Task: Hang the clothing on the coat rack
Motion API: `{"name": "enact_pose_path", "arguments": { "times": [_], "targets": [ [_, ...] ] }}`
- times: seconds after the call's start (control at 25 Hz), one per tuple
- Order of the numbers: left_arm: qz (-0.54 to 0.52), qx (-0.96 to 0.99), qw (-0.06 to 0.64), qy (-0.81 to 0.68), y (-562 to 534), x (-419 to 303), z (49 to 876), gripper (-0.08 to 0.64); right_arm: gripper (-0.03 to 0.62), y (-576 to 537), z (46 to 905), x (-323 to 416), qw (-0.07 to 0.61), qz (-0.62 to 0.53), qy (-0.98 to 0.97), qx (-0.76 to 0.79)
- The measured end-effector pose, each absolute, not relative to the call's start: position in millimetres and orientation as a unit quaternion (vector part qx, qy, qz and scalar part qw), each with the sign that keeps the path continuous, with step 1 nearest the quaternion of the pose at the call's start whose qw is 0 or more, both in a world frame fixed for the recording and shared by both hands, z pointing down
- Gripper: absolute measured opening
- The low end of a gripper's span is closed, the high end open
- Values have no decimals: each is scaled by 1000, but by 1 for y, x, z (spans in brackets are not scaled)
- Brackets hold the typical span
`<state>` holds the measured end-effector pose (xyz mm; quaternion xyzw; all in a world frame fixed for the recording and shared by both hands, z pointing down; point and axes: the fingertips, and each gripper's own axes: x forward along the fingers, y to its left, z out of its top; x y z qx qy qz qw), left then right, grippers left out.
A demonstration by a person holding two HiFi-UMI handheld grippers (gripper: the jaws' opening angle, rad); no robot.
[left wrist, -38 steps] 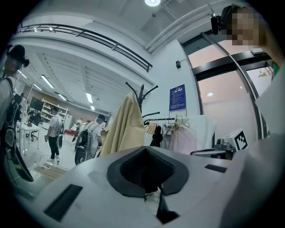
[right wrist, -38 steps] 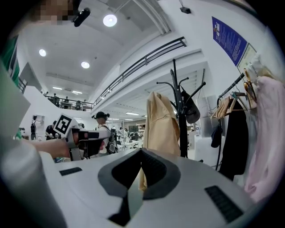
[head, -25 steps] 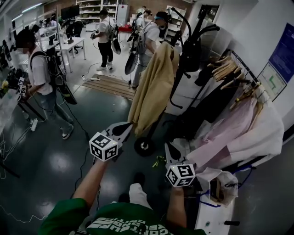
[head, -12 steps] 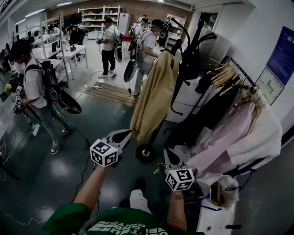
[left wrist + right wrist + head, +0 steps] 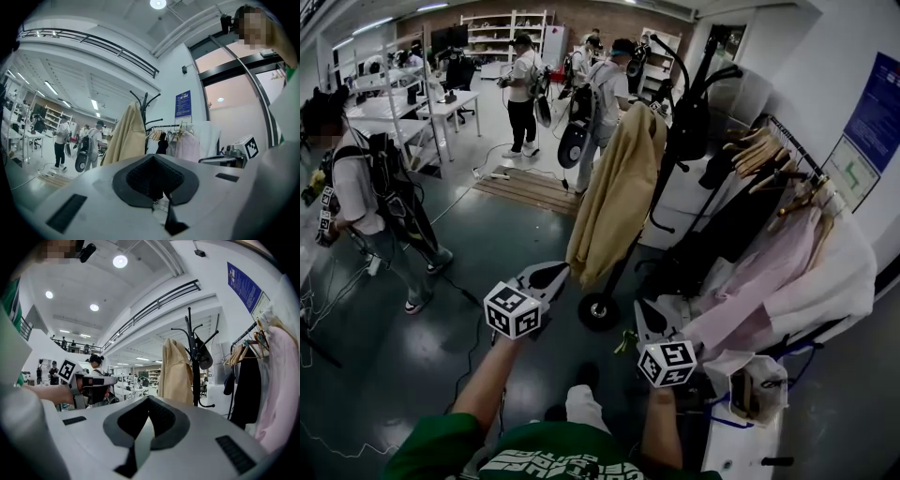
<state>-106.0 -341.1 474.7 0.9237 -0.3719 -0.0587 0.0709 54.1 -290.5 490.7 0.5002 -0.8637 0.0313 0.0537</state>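
Nearest to you, your left gripper [image 5: 562,271] points out level over the dark floor [image 5: 412,347]. Its fingers [image 5: 139,180] are clenched together with nothing between them. Your right gripper [image 5: 643,307] sits beside it, a little nearer to you. Its fingers [image 5: 165,420] also meet at the tips and are empty.

Just past the left gripper's tip hangs the coat [image 5: 614,192]. It is a long, tan garment draped from the top of the black coat rack [image 5: 686,112]. It falls in loose vertical folds, and one shoulder bunches over a hook. The hem ends just above a black wheel [image 5: 598,310] at the foot of the rack. Neither gripper touches the coat.

To the right of the coat rack stands a clothes rail [image 5: 797,141] with wooden hangers [image 5: 759,145]. It carries a black garment [image 5: 727,230], a pale pink one [image 5: 759,281] and a white one [image 5: 834,272].

Farther off, several people [image 5: 523,89] stand among white desks and shelving.
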Motion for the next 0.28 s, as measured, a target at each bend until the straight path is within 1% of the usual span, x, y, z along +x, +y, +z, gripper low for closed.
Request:
{"name": "enact_pose_path", "arguments": {
  "times": [0.28],
  "targets": [
    [-60,923,70,-373,-340,-107,472,5,9,-290,485,51,54,28,-864,500]
  ]
}}
